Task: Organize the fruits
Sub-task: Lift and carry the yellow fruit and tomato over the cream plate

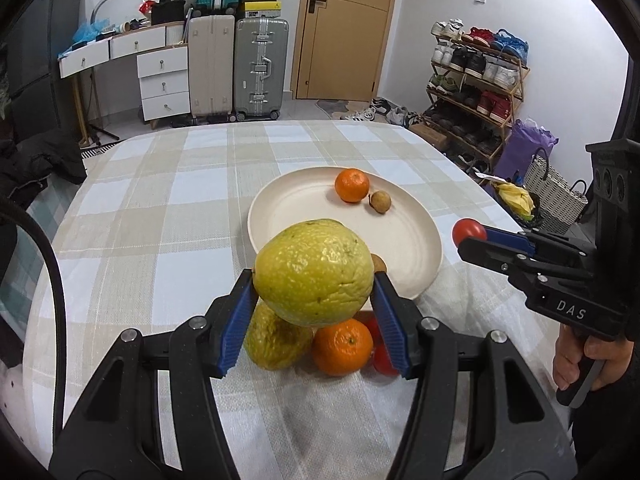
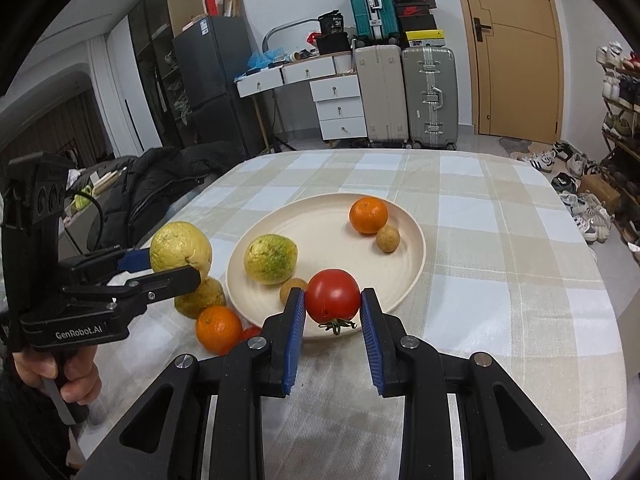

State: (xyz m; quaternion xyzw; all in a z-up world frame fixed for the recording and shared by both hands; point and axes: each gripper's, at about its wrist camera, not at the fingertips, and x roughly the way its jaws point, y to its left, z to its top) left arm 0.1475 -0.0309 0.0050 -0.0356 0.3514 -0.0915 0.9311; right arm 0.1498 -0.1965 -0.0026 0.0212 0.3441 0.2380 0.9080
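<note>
My left gripper [image 1: 314, 280] is shut on a large yellow-green citrus [image 1: 314, 272], held above the cloth just short of the cream plate [image 1: 416, 248]. My right gripper [image 2: 333, 306] is shut on a red tomato [image 2: 333, 296] over the plate's [image 2: 404, 268] near rim. On the plate lie a tangerine [image 2: 368, 215], a longan [image 2: 387, 239], a mottled green-yellow citrus [image 2: 271, 258] and a second longan [image 2: 293, 290]. Left of the plate, on the cloth, sit another yellow-green fruit [image 2: 200, 298], a tangerine [image 2: 218, 329] and a small tomato [image 2: 250, 333].
The table wears a checked cloth [image 1: 168, 208]. A dark jacket [image 2: 160, 184] lies off its left edge. Suitcases [image 2: 428, 96], a white drawer unit [image 2: 340, 104], a door and a shoe rack [image 1: 476, 80] stand beyond the far edge. A hand [image 1: 588, 364] grips the right tool's handle.
</note>
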